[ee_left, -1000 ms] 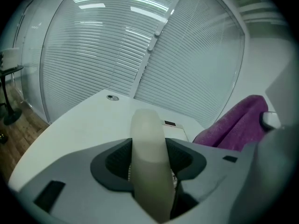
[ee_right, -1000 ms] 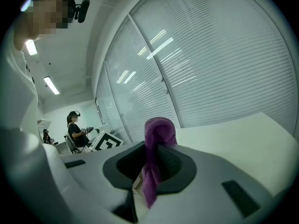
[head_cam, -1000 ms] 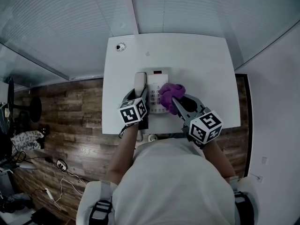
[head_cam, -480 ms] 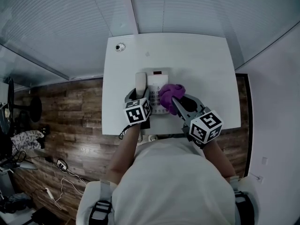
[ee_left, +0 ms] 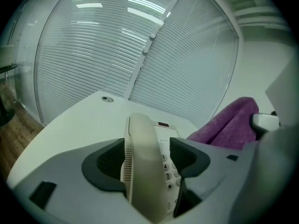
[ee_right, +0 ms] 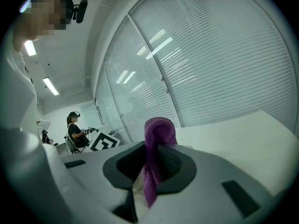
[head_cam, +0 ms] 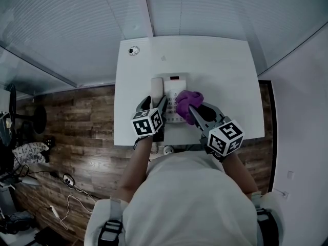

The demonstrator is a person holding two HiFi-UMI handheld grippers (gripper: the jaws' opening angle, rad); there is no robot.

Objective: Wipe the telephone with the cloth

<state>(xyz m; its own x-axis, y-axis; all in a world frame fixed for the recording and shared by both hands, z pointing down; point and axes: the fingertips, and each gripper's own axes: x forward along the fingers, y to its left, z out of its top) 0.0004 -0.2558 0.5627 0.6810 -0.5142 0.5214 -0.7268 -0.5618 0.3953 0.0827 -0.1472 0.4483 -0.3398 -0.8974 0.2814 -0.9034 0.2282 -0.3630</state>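
The left claw (ee_left: 149, 149) stands spread, its jaws having just been opening, with the near end of the cream handset (ee_left: 142, 171) between them. A gap shows on either side of the handset, so neither pad presses on it. The handset lies along the left side of the white telephone (head_cam: 175, 102), whose keypad shows just right of it. The right claw (ee_right: 152, 169) is pinched on the purple cloth (ee_right: 156, 139), a fold of which rises above the jaws and hangs below them. In the head view the cloth sits bunched on the telephone's right side, over the keys. The telephone rests on the white worktop (head_cam: 220, 70), towards its near edge.
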